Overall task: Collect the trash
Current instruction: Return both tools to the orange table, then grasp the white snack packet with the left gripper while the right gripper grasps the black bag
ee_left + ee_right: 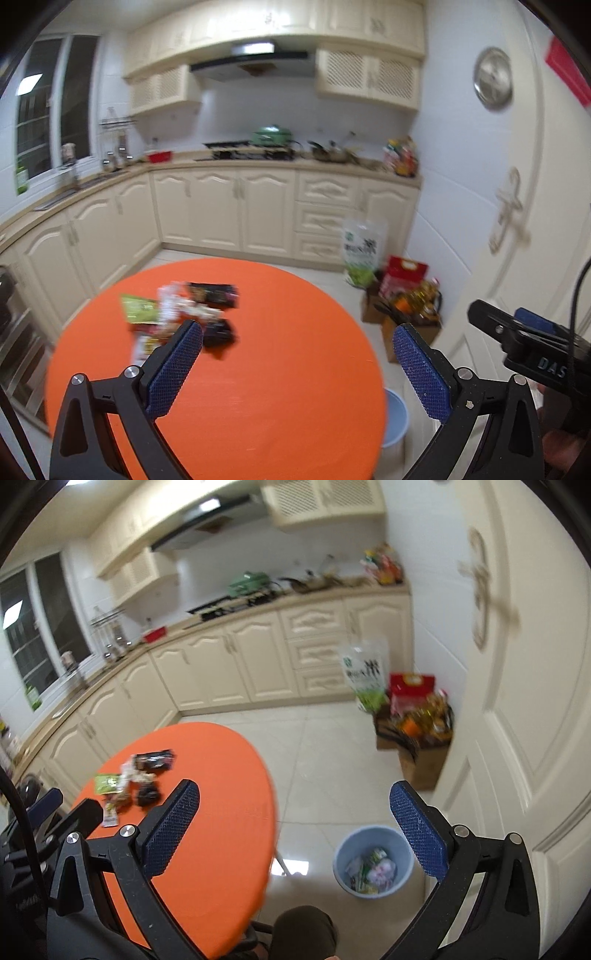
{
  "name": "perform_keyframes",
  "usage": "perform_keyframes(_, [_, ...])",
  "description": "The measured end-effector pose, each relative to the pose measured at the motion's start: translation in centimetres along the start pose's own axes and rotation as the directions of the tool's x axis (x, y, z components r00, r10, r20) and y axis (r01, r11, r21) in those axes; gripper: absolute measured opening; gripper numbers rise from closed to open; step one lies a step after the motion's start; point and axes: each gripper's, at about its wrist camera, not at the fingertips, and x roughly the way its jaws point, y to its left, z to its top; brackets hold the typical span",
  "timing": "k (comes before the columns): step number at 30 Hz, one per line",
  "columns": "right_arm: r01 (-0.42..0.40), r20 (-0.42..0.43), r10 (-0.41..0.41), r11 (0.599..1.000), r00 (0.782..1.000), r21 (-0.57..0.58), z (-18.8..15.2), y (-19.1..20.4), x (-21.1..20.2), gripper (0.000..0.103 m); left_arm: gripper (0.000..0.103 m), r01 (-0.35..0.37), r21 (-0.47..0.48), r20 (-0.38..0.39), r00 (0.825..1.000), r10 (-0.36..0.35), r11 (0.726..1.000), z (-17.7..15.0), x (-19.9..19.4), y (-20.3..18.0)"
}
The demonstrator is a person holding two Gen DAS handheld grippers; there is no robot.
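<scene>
A pile of snack wrappers (181,314) lies on the round orange table (280,369), among them a green packet (138,308) and black packets (214,293). My left gripper (297,363) is open and empty above the table, near side of the pile. My right gripper (293,827) is open and empty, held over the floor right of the table (221,812). The wrappers (133,782) show at its left. A blue bin (373,862) on the floor holds several wrappers. The right gripper also shows in the left wrist view (524,343).
Cream kitchen cabinets (221,210) run along the back and left. Cardboard boxes with bottles and bags (413,720) stand by a white door (517,701). The bin's rim (397,417) shows beside the table. A person's knee (306,934) is below.
</scene>
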Motion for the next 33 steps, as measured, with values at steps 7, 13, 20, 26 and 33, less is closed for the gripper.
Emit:
perform_keyframes(7, [-0.05,0.063,0.059,0.989,0.996,-0.141,0.0,8.4,-3.2,0.103,0.102,-0.106,-0.083,0.076,0.991,0.113,0.991,-3.0,-7.5,3.9])
perform_keyframes(13, [-0.113,0.096,0.14,0.963,0.986,-0.244,-1.0,14.5,-5.1,0.103,0.102,-0.199,-0.148,0.113,0.97,0.217,0.969,-6.6,-13.4,5.4])
perform_keyframes(20, [-0.162,0.118,0.215,0.922,0.97,-0.351,-2.8,20.3,-6.5,0.103,0.102,-0.269,-0.206,0.143,0.943,0.301,0.941,-9.5,-17.3,4.0])
perform_keyframes(26, [-0.194,0.099,0.245,0.911,0.965,-0.364,-3.7,21.6,-5.7,0.103,0.102,-0.297,-0.216,0.12,0.938,0.327,0.93,-12.0,-18.2,3.1])
perform_keyframes(33, [-0.189,0.045,0.217,0.918,0.975,-0.348,-3.6,20.5,-2.6,0.103,0.102,-0.291,-0.229,0.032,0.952,0.306,0.929,-11.1,-14.8,3.3])
